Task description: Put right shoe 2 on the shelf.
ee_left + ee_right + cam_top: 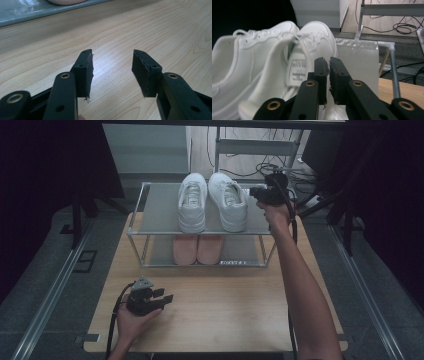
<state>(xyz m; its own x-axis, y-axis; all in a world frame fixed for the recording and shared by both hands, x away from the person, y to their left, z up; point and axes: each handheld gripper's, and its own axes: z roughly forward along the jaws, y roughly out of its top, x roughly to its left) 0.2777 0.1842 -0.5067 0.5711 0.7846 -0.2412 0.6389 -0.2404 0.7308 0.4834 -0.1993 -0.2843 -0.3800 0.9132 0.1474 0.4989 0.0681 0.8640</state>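
The left tool (162,297) lies low on the wooden table (225,300), held in the person's left hand (132,320). Its two black jaws stand wide apart. Nothing is between them, just bare wood. In the left gripper view, the edge of the grey shelf rack (37,12) runs well ahead of this tool, and a bit of a pink shoe (66,1) peeks in above it.

The rack (160,207) stands on the table, far in front of the left tool. Two pink shoes (197,249) sit side by side on its lower shelf. Two white shoes (212,201) sit side by side on its top shelf.

The right tool (255,193) is up by the top shelf, held in the person's right hand (275,212). It points at the white shoe on the right (227,200), and is just beside that shoe's heel. In the right gripper view, the right tool's (329,75) jaws are almost closed, with only a thin gap between them. They hold nothing. The white shoe (287,72) is just to the left of the jaws, and I cannot tell if the left jaw touches its side. The other white shoe (239,57) is farther left. The shiny grey shelf (359,57) lies under and to the right of the tool.
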